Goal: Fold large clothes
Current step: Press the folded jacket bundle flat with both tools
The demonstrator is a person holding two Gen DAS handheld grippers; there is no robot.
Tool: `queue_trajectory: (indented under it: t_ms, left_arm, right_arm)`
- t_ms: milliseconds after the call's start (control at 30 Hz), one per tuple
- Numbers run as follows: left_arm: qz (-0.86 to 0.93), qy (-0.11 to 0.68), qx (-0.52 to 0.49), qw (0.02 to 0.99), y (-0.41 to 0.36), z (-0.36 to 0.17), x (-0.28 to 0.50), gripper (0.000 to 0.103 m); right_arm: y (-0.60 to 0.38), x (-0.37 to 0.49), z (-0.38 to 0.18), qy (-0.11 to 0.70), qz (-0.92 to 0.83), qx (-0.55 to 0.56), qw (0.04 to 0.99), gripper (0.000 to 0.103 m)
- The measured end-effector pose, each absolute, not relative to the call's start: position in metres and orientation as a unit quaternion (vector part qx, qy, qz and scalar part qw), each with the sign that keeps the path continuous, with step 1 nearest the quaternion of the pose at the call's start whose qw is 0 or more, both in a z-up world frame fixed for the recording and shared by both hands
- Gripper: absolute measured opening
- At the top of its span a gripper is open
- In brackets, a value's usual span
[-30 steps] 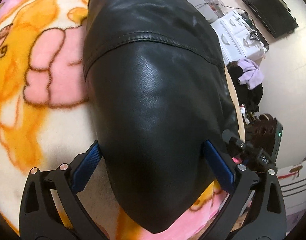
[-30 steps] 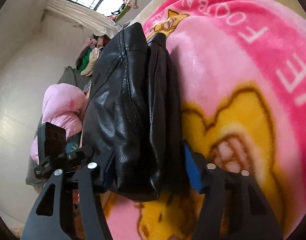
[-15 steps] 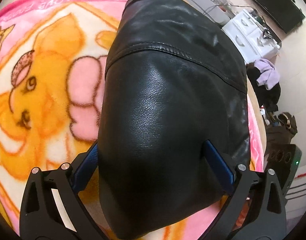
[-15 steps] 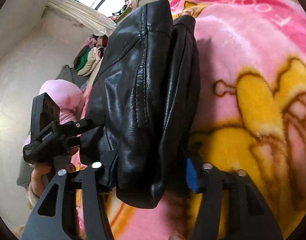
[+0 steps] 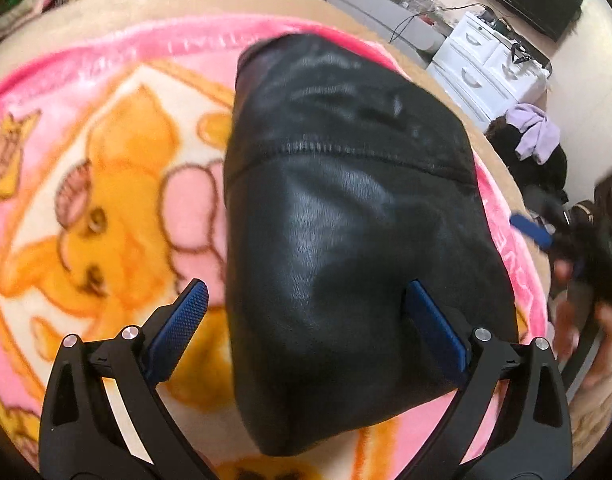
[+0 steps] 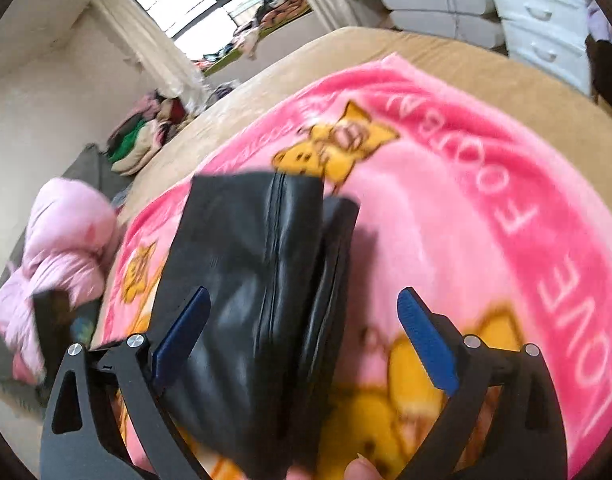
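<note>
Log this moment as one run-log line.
stage: releasing fold | left gripper: open, astride black leather jacket | right gripper: jaws opening, jacket between, unpressed | surface: pink blanket

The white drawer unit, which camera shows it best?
The left wrist view: the white drawer unit shows whole, with drawer fronts, handles and clutter on top. The right wrist view catches only part of it at the frame's upper right edge.

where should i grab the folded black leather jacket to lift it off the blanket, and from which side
Probably by the stacked open edges of the black leather jacket, coming in low along the pink blanket from the near end in the right wrist view. There the layers lie on top of one another, so one pinch could catch them all. The rounded, smooth top offers no edge and looks slippery.
</note>
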State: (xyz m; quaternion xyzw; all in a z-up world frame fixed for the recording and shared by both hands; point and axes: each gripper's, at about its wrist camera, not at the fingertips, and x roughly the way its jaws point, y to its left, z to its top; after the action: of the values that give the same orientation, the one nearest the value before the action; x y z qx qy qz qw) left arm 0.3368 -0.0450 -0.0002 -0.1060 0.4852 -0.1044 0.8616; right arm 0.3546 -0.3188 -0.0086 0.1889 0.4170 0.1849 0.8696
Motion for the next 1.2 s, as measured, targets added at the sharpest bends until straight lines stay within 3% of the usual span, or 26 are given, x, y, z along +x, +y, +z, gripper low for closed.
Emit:
queue_trajectory:
  t_ms: [233,300,367,467,500,667,867,1200]
  left_arm:
    - [-0.094,0.484,-0.070,0.867,-0.056,0.002,0.343,0.093]
    - [-0.094,0.484,-0.071,0.867,-0.057,0.000,0.343,0.093]
    - [-0.095,0.484,-0.071,0.867,-0.055,-0.001,0.343,0.093]
    - [-0.092,0.481,-0.064,0.870,-0.055,-0.001,0.343,0.093]
    - [-0.091,0.479,-0.062,0.871,-0.056,0.000,0.342,0.093]
    - [-0.106,0.478,-0.069,0.869,-0.056,-0.001,0.344,0.093]
    - [-0.113,0.485,-0.071,0.864,-0.061,-0.011,0.346,0.093]
    - [-0.111,0.483,-0.068,0.866,-0.068,-0.012,0.344,0.093]
  right_arm:
    - [-0.286,0.427,-0.010,0.428,0.160,0.168,0.874,0.093]
    - [-0.281,0.441,-0.018,0.445,0.166,0.178,0.862,0.087]
    - [-0.278,0.447,-0.022,0.459,0.178,0.194,0.849,0.076]
    - [-0.266,0.448,-0.021,0.463,0.189,0.178,0.847,0.028]
    - [-0.264,0.444,-0.016,0.455,0.198,0.165,0.852,0.017]
    - [-0.287,0.432,0.003,0.410,0.236,0.211,0.855,0.014]
    - [-0.309,0.440,-0.049,0.447,0.206,0.259,0.831,0.014]
    - [-0.297,0.434,-0.064,0.458,0.163,0.200,0.851,0.020]
